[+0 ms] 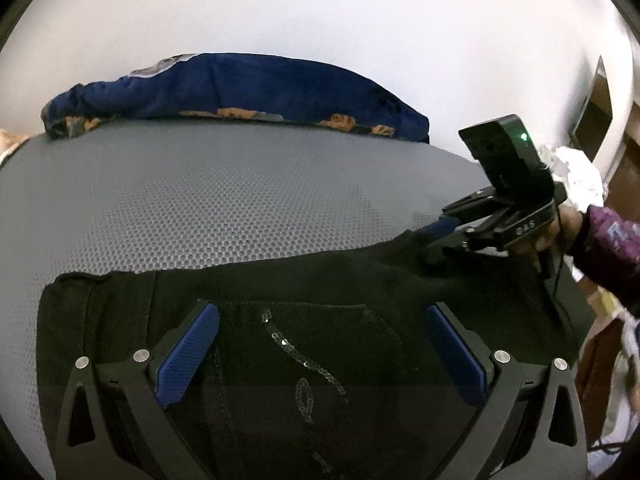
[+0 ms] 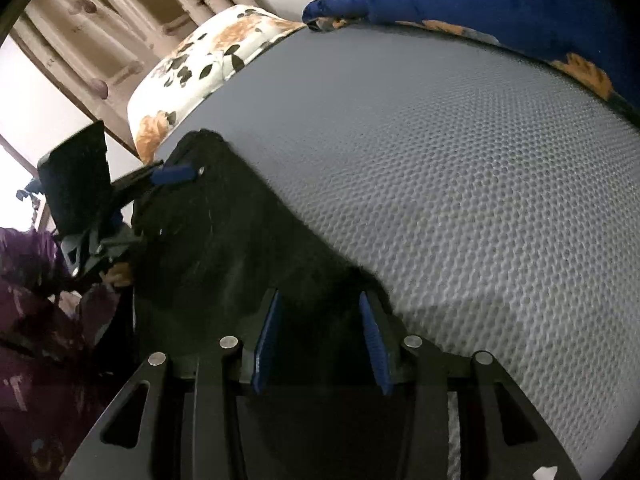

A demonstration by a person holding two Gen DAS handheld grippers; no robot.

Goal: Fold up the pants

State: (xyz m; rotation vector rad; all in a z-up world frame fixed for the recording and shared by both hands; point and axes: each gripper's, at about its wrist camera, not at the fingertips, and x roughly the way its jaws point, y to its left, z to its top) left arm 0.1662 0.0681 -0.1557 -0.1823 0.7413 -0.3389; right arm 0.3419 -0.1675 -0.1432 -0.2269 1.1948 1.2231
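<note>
Black pants [image 1: 304, 280] with a sequinned back pocket [image 1: 304, 344] lie flat on a grey honeycomb mat [image 1: 200, 200]. My left gripper [image 1: 322, 312] hovers over the pocket, open wide, its blue pads apart and touching nothing. At the pants' right end my right gripper [image 1: 432, 238] straddles the far edge of the cloth. In the right wrist view the right gripper [image 2: 320, 300] stands partly open, with dark fabric [image 2: 224, 240] lying between its blue pads and no clear pinch. From there the left gripper [image 2: 152, 196] shows at the pants' other end.
A rolled blue quilt with orange print [image 1: 240, 84] lies along the mat's far edge. A white floral pillow [image 2: 200, 60] sits at one end, with wooden furniture [image 2: 100, 20] behind it. A purple sleeve [image 1: 608, 248] reaches in from the right.
</note>
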